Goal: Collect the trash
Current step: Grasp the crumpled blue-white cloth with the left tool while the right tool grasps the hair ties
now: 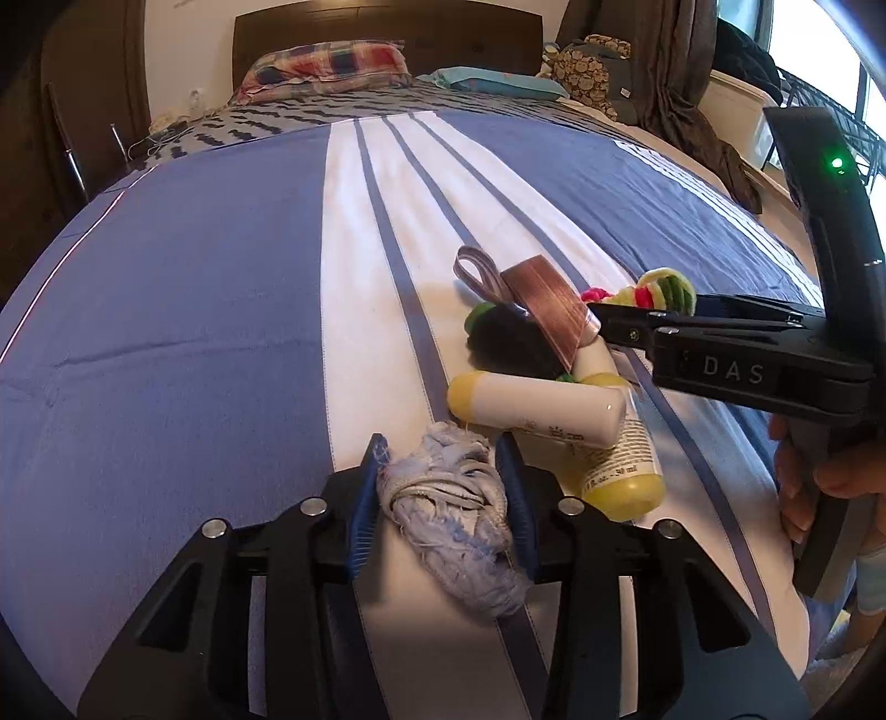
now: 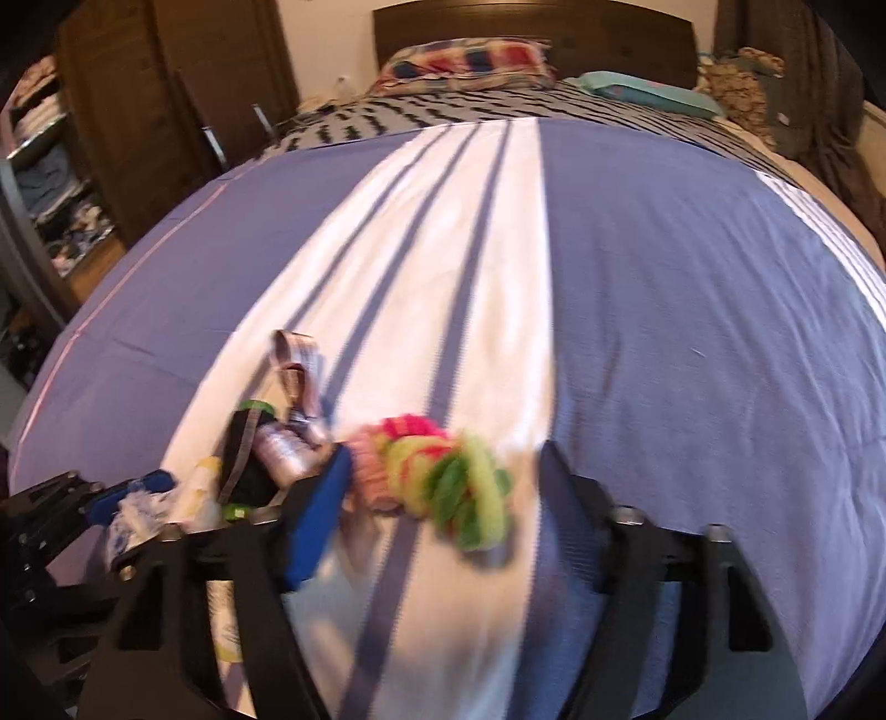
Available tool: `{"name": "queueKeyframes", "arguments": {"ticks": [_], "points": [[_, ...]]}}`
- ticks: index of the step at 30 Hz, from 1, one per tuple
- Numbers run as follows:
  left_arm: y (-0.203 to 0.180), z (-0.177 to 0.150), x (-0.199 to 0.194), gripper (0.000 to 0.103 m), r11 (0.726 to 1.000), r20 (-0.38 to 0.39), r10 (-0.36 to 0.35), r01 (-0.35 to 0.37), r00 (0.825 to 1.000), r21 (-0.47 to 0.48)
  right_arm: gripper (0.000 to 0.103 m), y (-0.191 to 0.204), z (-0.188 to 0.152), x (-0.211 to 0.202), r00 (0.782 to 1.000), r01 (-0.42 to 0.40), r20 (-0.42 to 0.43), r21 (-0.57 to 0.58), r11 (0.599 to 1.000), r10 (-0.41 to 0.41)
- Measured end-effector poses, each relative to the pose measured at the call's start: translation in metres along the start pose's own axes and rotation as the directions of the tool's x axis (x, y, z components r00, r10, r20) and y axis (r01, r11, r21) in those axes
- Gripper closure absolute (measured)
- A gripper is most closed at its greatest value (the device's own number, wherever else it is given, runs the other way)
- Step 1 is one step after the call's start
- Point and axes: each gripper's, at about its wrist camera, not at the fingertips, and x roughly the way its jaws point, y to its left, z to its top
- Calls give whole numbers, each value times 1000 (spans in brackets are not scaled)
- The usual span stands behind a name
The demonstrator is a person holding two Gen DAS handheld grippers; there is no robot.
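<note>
On the blue and white striped bedspread (image 1: 194, 310) lies a small heap. My left gripper (image 1: 443, 487) is shut on a crumpled blue-white wad of cloth (image 1: 448, 515), resting on the bed. Just beyond lie two white and yellow tubes (image 1: 531, 404), a copper ribbon loop (image 1: 548, 299), a black item (image 1: 509, 343) and a yellow, green and pink fluffy bundle (image 1: 659, 288). My right gripper (image 2: 443, 471) is open, its fingers on either side of the fluffy bundle (image 2: 443, 482), which lies between them on the bed; the view is blurred. It also shows in the left wrist view (image 1: 603, 315).
Pillows (image 1: 326, 69) and a dark headboard (image 1: 387, 27) stand at the far end. A wardrobe with open shelves (image 2: 55, 166) stands on the left. A curtain (image 1: 675, 66) and a window are at the far right. The bed's near edge is close below both grippers.
</note>
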Motion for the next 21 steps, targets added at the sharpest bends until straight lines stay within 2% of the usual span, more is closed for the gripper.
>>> {"name": "queueKeyframes", "arguments": {"ticks": [3, 4, 10, 21], "points": [[1, -2, -3, 72, 1000, 7, -7, 7, 1000, 4, 62, 3, -4, -8, 1000, -1, 16, 5, 1000, 1], [2, -4, -5, 73, 1000, 9, -11, 11, 1000, 4, 76, 2, -6, -12, 1000, 4, 22, 7, 1000, -4], [1, -21, -25, 74, 1000, 16, -3, 2, 1000, 7, 76, 5, -24, -39, 998, 47, 49, -1, 999, -47], [-16, -74, -87, 75, 1000, 35, -16, 15, 999, 6, 76, 19, -87, -99, 994, 86, 68, -22, 996, -84]]}}
